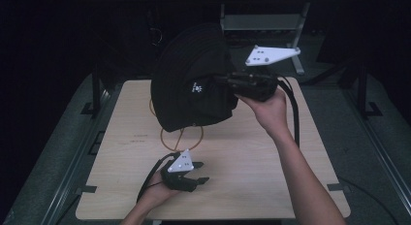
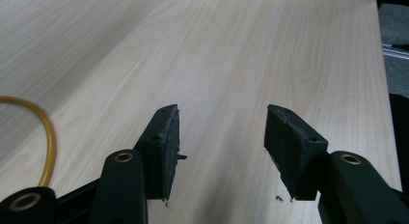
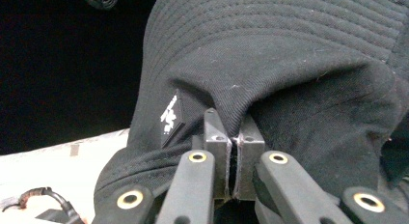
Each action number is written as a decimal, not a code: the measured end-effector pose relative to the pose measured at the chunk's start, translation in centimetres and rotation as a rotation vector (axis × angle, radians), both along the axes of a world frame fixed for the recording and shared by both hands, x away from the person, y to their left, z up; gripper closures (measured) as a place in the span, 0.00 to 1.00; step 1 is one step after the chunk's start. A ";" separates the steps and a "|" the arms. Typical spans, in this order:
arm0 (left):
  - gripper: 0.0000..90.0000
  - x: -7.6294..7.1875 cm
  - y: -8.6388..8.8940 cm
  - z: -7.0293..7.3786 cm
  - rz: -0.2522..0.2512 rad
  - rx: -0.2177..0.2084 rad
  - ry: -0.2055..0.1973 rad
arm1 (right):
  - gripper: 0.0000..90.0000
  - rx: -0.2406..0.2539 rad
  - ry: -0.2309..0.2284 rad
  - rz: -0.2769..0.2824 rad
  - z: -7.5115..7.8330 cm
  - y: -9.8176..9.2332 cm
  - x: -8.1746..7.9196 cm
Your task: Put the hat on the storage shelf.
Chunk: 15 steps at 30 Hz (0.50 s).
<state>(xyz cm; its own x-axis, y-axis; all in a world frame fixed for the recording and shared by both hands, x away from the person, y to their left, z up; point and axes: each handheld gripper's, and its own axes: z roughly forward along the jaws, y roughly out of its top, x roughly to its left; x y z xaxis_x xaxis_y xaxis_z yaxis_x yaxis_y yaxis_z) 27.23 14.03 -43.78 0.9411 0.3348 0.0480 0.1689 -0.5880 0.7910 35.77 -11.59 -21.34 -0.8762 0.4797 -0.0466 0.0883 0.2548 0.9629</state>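
One black hat (image 1: 191, 79), one yellow cord (image 1: 180, 137), two grippers, one wooden table (image 1: 252, 152); no containers on it. Right gripper (image 1: 228, 82) is held up over the far half of the table by the right hand (image 1: 269, 106), pointing toward the person's left, grey three-cornered plate (image 1: 269, 55) on top. Its jaws are together with a fold of the hat pinched between them; in the right gripper view the two pads meet with black fabric caught at the tips (image 3: 234, 137). The hat (image 3: 289, 64) hangs straight ahead of those jaws, off the table, stitched brim fanning up and away, a small white logo tag (image 3: 169, 115) just to the left of the jaw tips. Left gripper (image 1: 201, 172) rests low at the near edge of the table in the left hand (image 1: 157, 186), jaws pointing to the person's right, spread apart with nothing between them. In the left gripper view (image 2: 222, 132) there is bare wood grain (image 2: 231, 55) between and ahead of the pads, and a curve of yellow cord (image 2: 46, 132) off to the left of the jaws. Cord loop in the high view lies on the table just beyond the left gripper, below the hanging hat; whether it touches the hat can't be told. Hat sits well apart from the left gripper, up and farther out.
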 end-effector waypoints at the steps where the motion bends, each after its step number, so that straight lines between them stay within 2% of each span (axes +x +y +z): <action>1: 0.51 0.0 0.0 0.0 -0.007 0.003 -0.005 | 0.97 -0.009 0.008 0.004 0.1 0.6 0.4; 6: 0.51 -0.1 -0.1 0.0 -0.007 -0.003 0.002 | 0.96 -0.031 0.046 0.025 0.8 2.6 2.1; 15: 0.52 0.0 -0.4 0.1 -0.019 -0.009 -0.006 | 0.96 -0.022 0.097 0.054 1.2 5.1 4.9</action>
